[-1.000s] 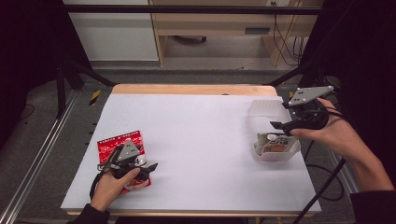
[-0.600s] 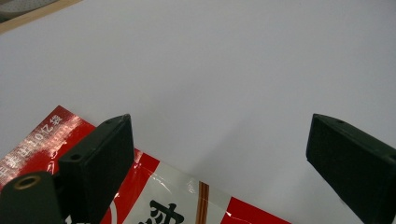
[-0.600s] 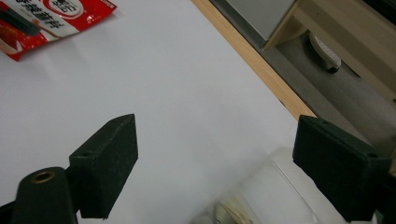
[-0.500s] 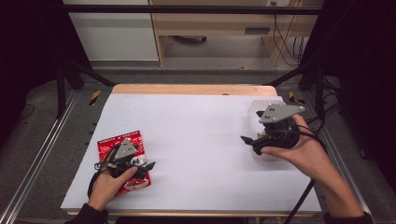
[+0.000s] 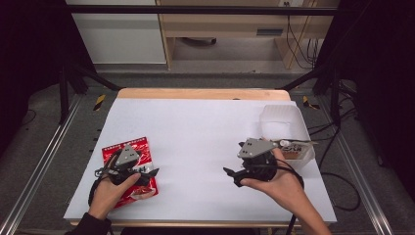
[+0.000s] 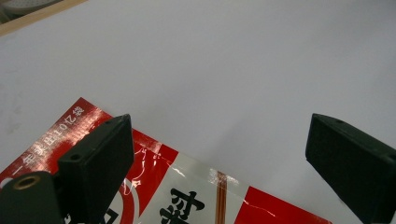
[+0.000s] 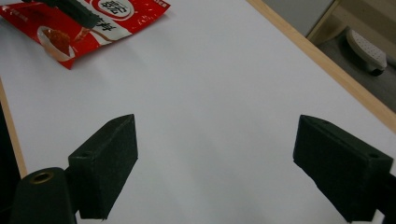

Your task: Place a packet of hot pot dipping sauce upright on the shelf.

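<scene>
A red and white snack packet (image 5: 142,147) lies flat near the table's front left corner. My left gripper (image 5: 150,173) hovers over it, held in a hand, jaws wide apart. In the left gripper view the packet (image 6: 196,200) lies just below the open left gripper (image 6: 219,126), and the pads do not touch it. My right gripper (image 5: 231,176) is held low over the white table right of centre and points left. Its jaws have just been opening, with nothing between them. The right gripper (image 7: 215,135) looks across bare table toward the packet (image 7: 93,23).
Behind the right hand stand a clear plastic tub (image 5: 280,120) and a small clear container with food (image 5: 296,151), near the right edge. The white table top (image 5: 205,127) has a wooden far edge (image 5: 205,93). Metal rails and cables run along both sides.
The right hand has left the containers at the right edge and come left and down toward the table's middle front. The left gripper has stayed over the packet.
</scene>
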Demonstrator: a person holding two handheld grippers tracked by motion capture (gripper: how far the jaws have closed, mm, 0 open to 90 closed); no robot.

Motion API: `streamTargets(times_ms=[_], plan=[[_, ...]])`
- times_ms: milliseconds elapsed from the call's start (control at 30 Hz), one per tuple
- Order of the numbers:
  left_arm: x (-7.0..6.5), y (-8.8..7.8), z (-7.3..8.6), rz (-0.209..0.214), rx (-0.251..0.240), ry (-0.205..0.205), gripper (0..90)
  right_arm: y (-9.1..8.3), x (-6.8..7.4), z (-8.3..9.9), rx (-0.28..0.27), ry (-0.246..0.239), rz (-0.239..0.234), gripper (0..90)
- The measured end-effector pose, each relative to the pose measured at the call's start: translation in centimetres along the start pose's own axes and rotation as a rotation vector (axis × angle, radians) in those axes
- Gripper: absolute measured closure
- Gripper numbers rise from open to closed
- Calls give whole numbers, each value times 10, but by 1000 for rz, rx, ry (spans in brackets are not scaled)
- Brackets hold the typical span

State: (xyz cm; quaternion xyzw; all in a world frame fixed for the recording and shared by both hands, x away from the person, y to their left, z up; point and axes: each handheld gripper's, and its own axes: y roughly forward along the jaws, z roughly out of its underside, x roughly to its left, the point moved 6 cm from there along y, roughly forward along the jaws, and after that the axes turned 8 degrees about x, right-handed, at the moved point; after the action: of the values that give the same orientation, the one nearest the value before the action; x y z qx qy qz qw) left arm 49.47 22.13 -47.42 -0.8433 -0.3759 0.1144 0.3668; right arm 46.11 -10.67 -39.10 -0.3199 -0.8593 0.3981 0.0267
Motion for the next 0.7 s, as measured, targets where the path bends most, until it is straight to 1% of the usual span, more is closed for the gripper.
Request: streamTargets(times_ms=[100, 233, 300, 367, 400, 467, 633, 667, 700], plan=[[5, -3, 1, -9, 1, -6, 78, 15, 10, 8, -3, 30, -15, 142], [14, -8, 4, -24, -4, -28, 79, 34, 15, 21, -5, 90, -23, 179], [21, -11, 6, -33, -6, -42, 79, 43, 18, 27, 6, 102, -32, 190], [26, -13, 7, -40, -9, -55, 79, 51, 20, 31, 15, 108, -30, 203], [29, -14, 8, -43, -11, -60, 79, 53, 21, 33, 18, 110, -25, 209], [34, -16, 10, -46, -12, -68, 79, 58, 23, 36, 12, 131, -32, 210], [49, -20, 18, -71, -6, -87, 81, 65, 27, 45, 20, 143, -13, 216], [52, -22, 20, -78, 0, -85, 81, 66, 28, 47, 20, 147, -12, 216], [56, -23, 21, -86, 0, -88, 81, 66, 29, 48, 21, 142, -9, 215]])
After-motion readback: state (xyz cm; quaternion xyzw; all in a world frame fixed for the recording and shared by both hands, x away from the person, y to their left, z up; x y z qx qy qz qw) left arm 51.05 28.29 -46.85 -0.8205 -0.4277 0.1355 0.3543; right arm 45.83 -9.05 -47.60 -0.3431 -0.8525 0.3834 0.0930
